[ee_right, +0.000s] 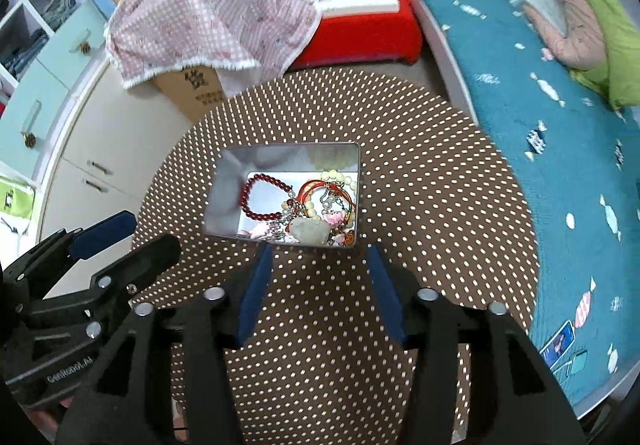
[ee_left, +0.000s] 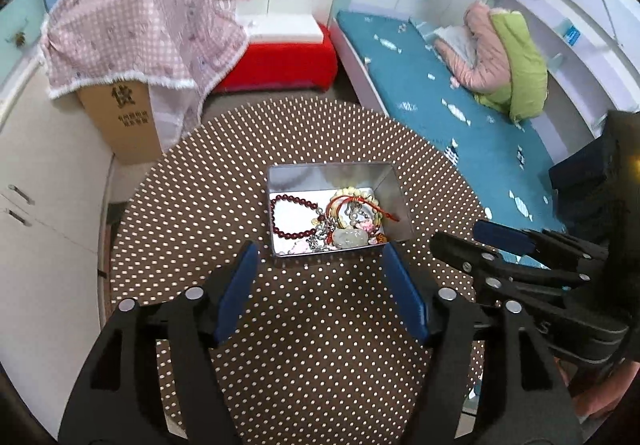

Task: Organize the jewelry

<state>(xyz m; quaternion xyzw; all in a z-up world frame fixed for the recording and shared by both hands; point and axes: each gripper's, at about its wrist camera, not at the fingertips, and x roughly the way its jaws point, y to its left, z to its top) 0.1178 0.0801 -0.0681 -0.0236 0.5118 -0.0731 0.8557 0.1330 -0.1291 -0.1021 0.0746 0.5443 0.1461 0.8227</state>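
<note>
Nearest to the left wrist camera, the left gripper (ee_left: 320,285) has its blue-padded jaws standing wide apart with nothing between them, only the dotted cloth below. Likewise the right gripper (ee_right: 318,287) hangs over the same cloth with its jaws apart and empty; it also shows at the right edge of the left view, and the left gripper appears at the lower left of the right view. Both point down at a round table (ee_left: 192,205) covered in brown cloth with pale dots. Just past the fingertips, near the middle of the table, sits an open metal tin (ee_left: 280,181), rectangular with shiny walls. Inside it lies the jewelry: a dark red bead bracelet (ee_left: 290,217) on the left side of the tin floor, and beside it, tangled together on the right side, a cream bead bracelet (ee_right: 338,177), a red cord (ee_left: 360,203), a silvery chain (ee_right: 328,199), small pink charms (ee_right: 334,217) and a pale stone pendant (ee_left: 350,237) close to the near wall. Beyond the table on the left stands a cardboard box (ee_left: 128,125) draped with a pink checked cloth (ee_left: 136,25), next to white cupboards (ee_left: 44,213). Further back is a red stool (ee_left: 288,61) with a white top. To the right runs a bed with a teal sheet (ee_left: 420,77), on which pink and green quilts (ee_left: 504,57) are heaped.
</note>
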